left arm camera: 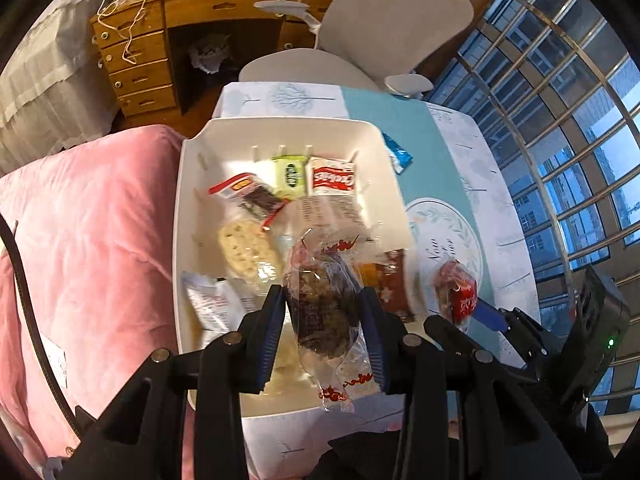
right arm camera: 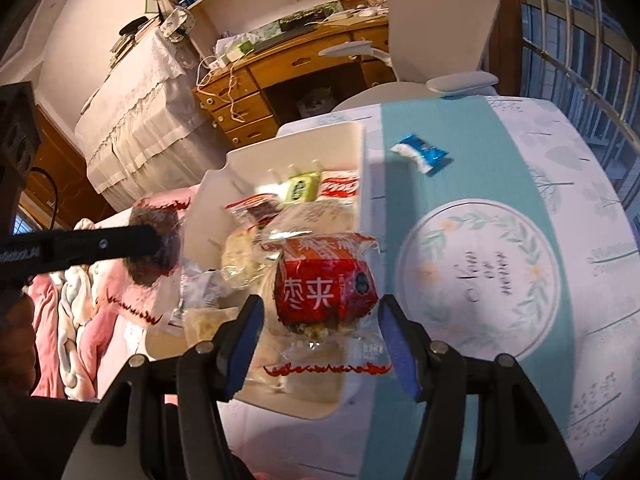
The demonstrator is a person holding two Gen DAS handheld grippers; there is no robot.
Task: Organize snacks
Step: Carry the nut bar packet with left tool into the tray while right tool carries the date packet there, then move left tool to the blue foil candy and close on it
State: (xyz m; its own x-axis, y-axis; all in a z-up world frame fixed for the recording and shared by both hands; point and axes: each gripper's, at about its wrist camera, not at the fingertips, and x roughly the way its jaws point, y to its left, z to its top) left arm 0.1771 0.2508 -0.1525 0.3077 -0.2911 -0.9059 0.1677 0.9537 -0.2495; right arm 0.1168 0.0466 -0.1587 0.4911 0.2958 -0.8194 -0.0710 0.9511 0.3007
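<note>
From your left wrist camera, your left tongs [left arm camera: 324,312] are nearly closed, both blue pads pressed on a dark snack [left arm camera: 320,304] in a clear wrapper with red crimped ends. It hangs over the near part of the white bin [left arm camera: 180,200], which sits on the bench [left arm camera: 460,140]. In the bin lie a green packet [left arm camera: 290,176], a red-and-white packet [left arm camera: 332,178], a dark bar in clear wrap [left arm camera: 256,196] and a pale round cracker pack [left arm camera: 246,250]. A blue packet [left arm camera: 398,154] lies on the bench just outside the bin's far right corner. To the right, your right tongs [left arm camera: 464,304] carry a red snack [left arm camera: 456,292] over the bench. A pink quilt [left arm camera: 88,220] lies left of the bin.

From your right wrist camera, your right tongs [right arm camera: 320,320] stand about half open, with the red snack [right arm camera: 326,284] between the pads; its clear wrapper edges reach them, but whether the pads press on it you cannot tell. It hangs over the bin's [right arm camera: 360,152] near right edge. The blue packet [right arm camera: 420,154] lies alone on the bench's [right arm camera: 460,132] teal strip. At left, your left tongs [right arm camera: 152,240] hold the dark snack [right arm camera: 154,252] beside the bin.
</note>
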